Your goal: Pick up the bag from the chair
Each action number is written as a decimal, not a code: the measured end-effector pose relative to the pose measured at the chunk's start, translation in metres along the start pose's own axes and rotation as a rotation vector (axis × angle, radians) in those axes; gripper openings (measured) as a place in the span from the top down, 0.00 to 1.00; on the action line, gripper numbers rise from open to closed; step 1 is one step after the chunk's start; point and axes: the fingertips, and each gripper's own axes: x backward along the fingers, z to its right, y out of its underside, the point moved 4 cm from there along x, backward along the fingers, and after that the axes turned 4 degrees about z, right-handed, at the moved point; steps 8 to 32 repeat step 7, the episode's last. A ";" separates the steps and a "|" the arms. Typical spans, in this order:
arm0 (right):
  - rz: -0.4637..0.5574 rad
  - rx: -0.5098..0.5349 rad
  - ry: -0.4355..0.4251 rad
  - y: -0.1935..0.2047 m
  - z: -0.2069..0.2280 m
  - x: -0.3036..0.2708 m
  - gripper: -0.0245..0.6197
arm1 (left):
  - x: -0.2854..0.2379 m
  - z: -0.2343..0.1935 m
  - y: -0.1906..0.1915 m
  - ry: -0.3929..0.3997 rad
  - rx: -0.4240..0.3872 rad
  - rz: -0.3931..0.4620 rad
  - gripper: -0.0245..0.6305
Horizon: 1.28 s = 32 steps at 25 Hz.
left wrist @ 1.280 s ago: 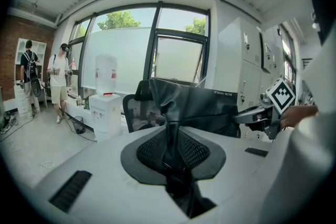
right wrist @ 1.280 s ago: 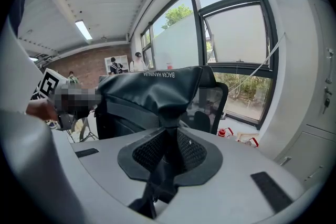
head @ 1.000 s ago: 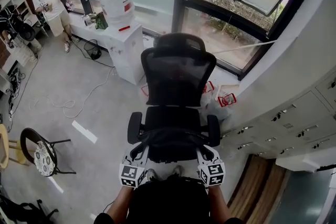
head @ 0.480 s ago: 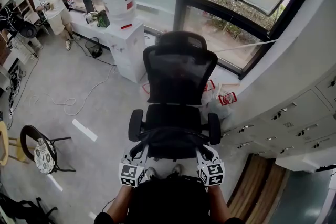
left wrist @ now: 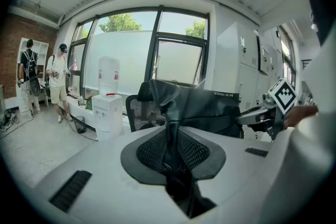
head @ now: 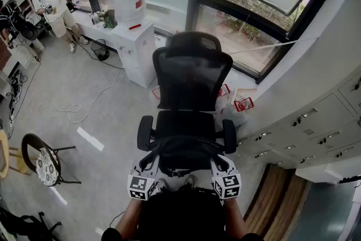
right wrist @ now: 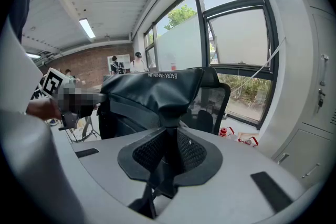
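A black bag (head: 184,147) hangs stretched between my two grippers, just above the front of the black office chair's (head: 192,80) seat. My left gripper (head: 151,161) is shut on the bag's left end and my right gripper (head: 218,160) on its right end. In the left gripper view, black bag fabric (left wrist: 202,106) is pinched between the jaws of the left gripper (left wrist: 170,152), with the chair (left wrist: 136,110) behind. In the right gripper view, the bag (right wrist: 152,93) rises from the shut right gripper (right wrist: 168,157), and the chair (right wrist: 210,107) stands beyond it.
A white water dispenser (head: 131,45) stands left of the chair by the window. Red-handled plastic bags (head: 241,106) lie right of the chair, beside grey lockers (head: 316,127). A round stool (head: 44,167) is at the left. A person (head: 52,1) stands far left. Cables cross the floor.
Both grippers keep their hold on the bag in about the same place. The head view has shifted slightly, and the person at the far left has moved a little.
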 end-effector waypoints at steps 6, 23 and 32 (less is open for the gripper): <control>-0.003 0.002 -0.003 0.003 0.001 0.002 0.88 | 0.001 0.004 0.000 0.006 0.001 0.001 0.87; -0.004 0.002 -0.003 0.003 0.001 0.003 0.88 | 0.001 0.005 0.000 0.007 0.001 0.002 0.87; -0.004 0.002 -0.003 0.003 0.001 0.003 0.88 | 0.001 0.005 0.000 0.007 0.001 0.002 0.87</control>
